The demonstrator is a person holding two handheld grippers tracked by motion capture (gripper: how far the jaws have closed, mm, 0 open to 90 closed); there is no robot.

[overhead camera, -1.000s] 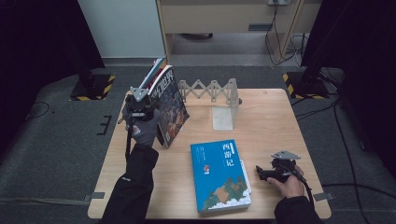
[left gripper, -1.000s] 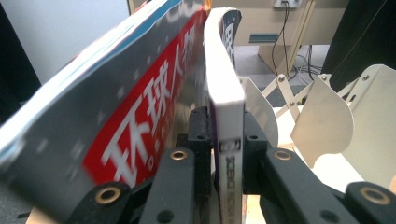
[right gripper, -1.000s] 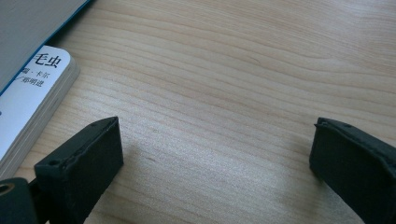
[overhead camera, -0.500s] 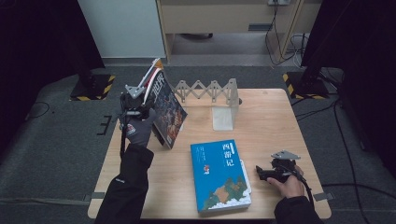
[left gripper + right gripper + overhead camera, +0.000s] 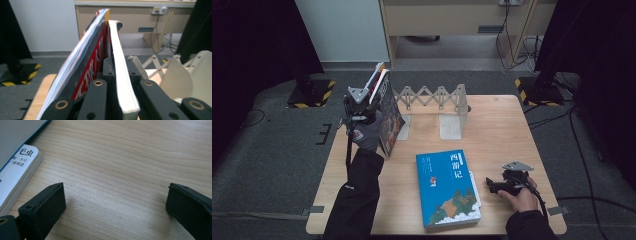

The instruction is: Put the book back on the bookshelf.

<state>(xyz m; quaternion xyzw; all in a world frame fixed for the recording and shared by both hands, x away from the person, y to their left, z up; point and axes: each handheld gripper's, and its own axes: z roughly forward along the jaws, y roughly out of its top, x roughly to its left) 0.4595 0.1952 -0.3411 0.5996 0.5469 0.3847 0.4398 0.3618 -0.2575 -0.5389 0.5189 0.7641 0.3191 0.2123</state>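
fingers [image 5: 111, 75] — book [image 5: 388, 112], wooden table [image 5: 502, 125]

The pale wooden table [image 5: 507, 125] shows smooth, matt grain, the flat blue paperback book [image 5: 449, 187] has a slightly glossy card cover over paper pages, and the folding white book rack [image 5: 452, 107] looks like smooth matt plastic.

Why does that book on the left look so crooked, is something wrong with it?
Slightly odd: the dark book in the left tool tilts, lifted at the table's left edge, not yet in the folding rack. Its covers splay apart above the tool's grip. The blue book lies flat, overlapping a smaller white book.
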